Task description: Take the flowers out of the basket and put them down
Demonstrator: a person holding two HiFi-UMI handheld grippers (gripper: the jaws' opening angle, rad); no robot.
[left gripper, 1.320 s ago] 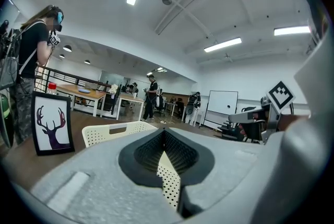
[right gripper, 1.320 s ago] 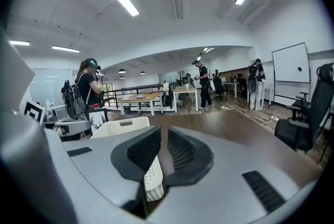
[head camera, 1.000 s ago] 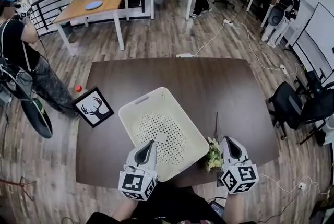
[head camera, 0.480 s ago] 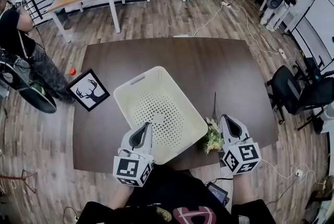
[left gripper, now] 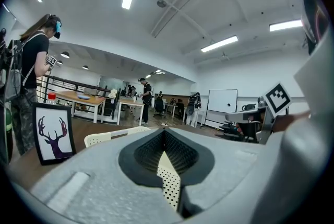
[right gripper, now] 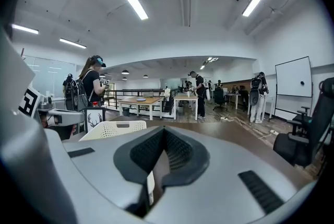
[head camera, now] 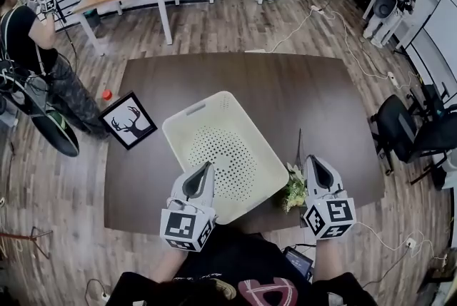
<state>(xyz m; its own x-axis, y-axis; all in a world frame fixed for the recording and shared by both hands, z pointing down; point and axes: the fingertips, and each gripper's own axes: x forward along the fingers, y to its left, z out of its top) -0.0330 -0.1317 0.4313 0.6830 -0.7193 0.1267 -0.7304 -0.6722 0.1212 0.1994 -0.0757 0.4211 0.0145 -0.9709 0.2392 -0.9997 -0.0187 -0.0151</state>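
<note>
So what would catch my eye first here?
The big cream perforated basket sitting skewed in the middle of the dark table. Then a small bunch of flowers just right of it, beside the right tool, and a framed deer picture at the table's left edge.

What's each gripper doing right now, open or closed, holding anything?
Left gripper: closed over the basket, gripping nothing.
Right gripper: closed and empty; the flowers lie beside it on the table.
</note>
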